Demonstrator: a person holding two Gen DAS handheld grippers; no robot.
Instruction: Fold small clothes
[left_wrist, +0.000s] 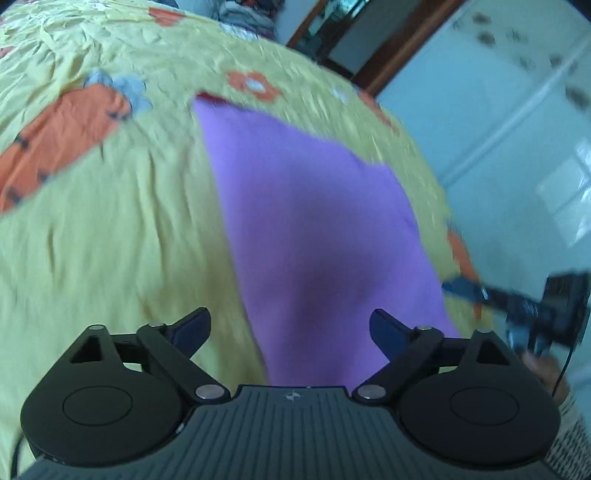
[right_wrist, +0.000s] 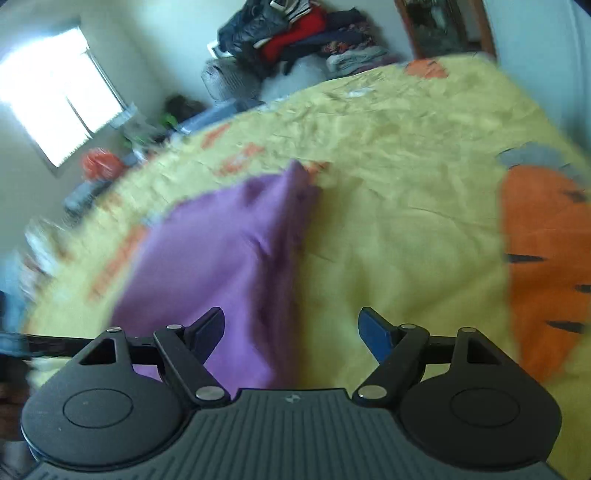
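Note:
A small purple garment (left_wrist: 310, 206) lies flat on the yellow bed cover (left_wrist: 110, 240), reaching from the middle of the left wrist view down under the gripper body. My left gripper (left_wrist: 290, 325) is open above its near end, nothing between the fingers. In the right wrist view the same purple garment (right_wrist: 229, 251) lies left of centre, rumpled along its right edge. My right gripper (right_wrist: 291, 328) is open over that edge, pads apart and touching nothing. The right gripper (left_wrist: 524, 306) also shows at the right edge of the left wrist view, blurred.
The bed cover carries orange carrot prints (right_wrist: 543, 266) and orange flowers (left_wrist: 255, 85). A heap of dark and red clothes (right_wrist: 295, 37) sits beyond the bed's far side, near a window (right_wrist: 55, 96). The bed's edge (left_wrist: 443, 192) drops to a pale tiled floor (left_wrist: 517, 147).

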